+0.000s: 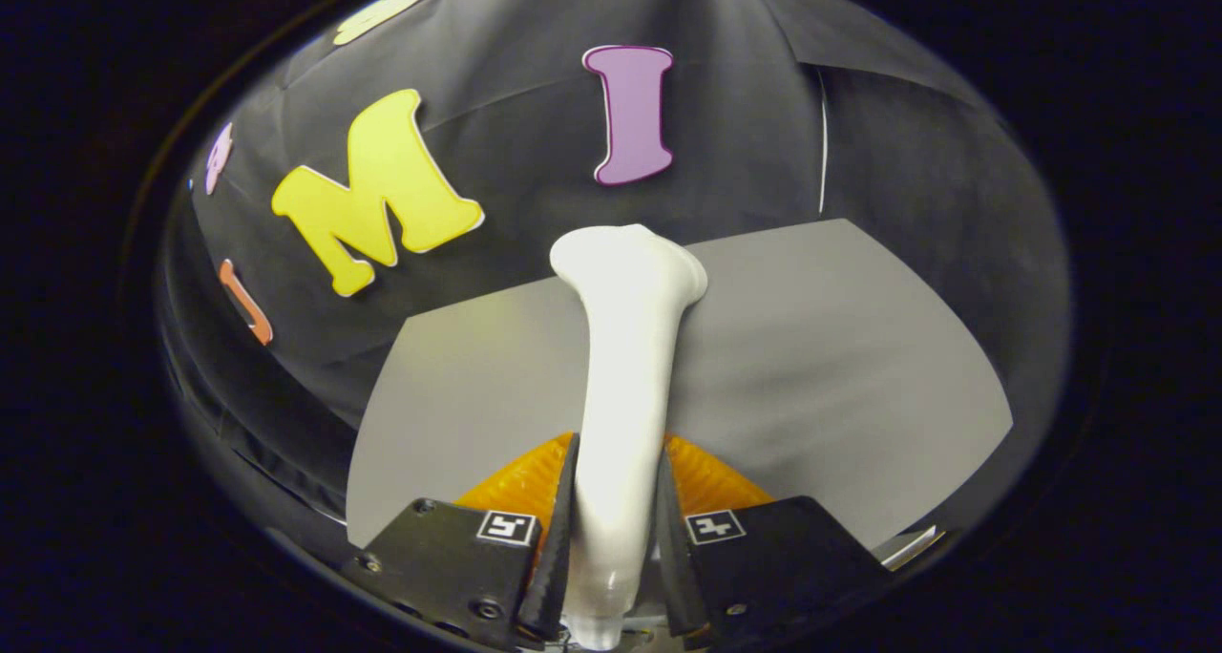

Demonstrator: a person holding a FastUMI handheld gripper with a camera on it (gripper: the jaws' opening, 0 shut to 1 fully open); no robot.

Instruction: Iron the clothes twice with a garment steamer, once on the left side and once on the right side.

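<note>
The tongs (pixel 614 500) are clenched on the white garment steamer (pixel 625 367), one finger pressing each side of its handle. The steamer rises from between the fingers and points away, its flared head at the far end, over the grey table (pixel 840 347). An orange thing (pixel 706 476) lies just behind the handle, near the fingers.

Dim booth, with light falling from above and in front; the white steamer (pixel 625 367) is the brightest thing – its head and handle glare almost to blank white; the grey tabletop (pixel 840 367) is evenly lit. The fisheye bends the table's edges into curves; the gripper (pixel 611 538), its fingers clamped on the steamer's handle, sits in shadow – slightly soft.
</note>
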